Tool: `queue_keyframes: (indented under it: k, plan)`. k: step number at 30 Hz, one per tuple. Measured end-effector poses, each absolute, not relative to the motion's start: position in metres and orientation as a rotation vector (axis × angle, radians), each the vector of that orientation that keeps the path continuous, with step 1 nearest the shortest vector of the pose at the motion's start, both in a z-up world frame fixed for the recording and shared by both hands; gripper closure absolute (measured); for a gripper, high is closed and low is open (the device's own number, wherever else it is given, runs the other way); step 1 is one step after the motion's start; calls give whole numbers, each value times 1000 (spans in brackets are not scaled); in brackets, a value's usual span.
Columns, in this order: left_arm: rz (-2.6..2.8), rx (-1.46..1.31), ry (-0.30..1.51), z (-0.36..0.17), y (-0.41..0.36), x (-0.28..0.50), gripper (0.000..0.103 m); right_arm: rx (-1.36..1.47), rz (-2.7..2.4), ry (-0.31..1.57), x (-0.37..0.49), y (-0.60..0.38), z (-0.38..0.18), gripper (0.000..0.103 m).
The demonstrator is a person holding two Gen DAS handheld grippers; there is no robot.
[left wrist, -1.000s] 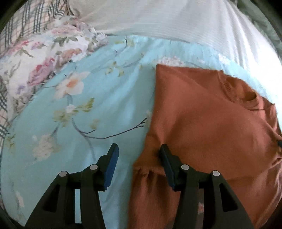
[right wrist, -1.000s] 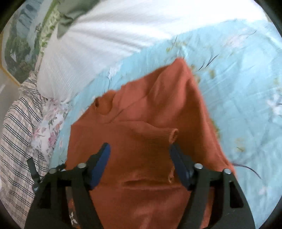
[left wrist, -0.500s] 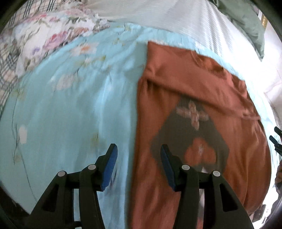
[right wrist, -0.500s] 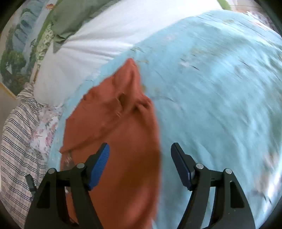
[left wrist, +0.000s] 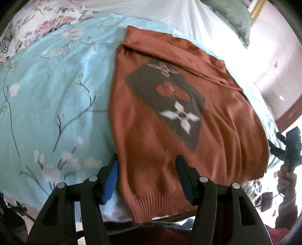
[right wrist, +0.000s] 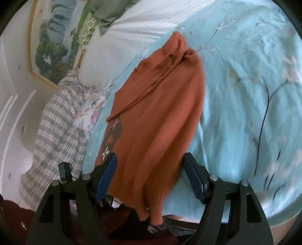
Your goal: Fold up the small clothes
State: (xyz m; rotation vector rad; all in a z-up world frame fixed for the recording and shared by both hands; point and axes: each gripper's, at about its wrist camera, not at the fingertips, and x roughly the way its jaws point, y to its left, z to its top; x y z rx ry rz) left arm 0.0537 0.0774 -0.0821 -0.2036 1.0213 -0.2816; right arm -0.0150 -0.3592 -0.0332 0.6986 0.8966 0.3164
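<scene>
- My left claw [left wrist: 146,179] is spread wide, holding nothing, over the near hem of the rust-orange sweater [left wrist: 169,113].
- My right claw [right wrist: 150,175] is wide too (also holding nothing).
- The sweater lies on the floral bedspread [left wrist: 47,94], its long axis running near to far, hem nearest both claws.

Sweater [left wrist: 166,132] on bedspread [left wrist: 56,105], hem at near edge, pillow [left wrist: 166,17] behind it
</scene>
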Motion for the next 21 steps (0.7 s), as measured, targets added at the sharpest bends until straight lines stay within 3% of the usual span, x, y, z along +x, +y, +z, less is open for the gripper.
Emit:
queue_keyframes:
  k: [2,4,6,10,18,21]
  plan:
    - [-298,-221,1023,-84,78,46,44,678,315,909,-17,-355,-37,44]
    - [-316,-240,1027,-85,79,41,44,680,299,936,-14,-354,-43,79]
    - [-310,-228,1022,-85,79,39,51,666,278,961,-14,-356,-46,95]
    - [-296,-204,1022,-83,82,41,95,675,290,885,-28,-372,-25,97]
    - [-309,-210,1033,-82,95,37,95,669,312,928,-32,-383,-35,93]
    - [-336,-239,1084,-92,97,36,80,656,339,930,-33,-377,-40,60]
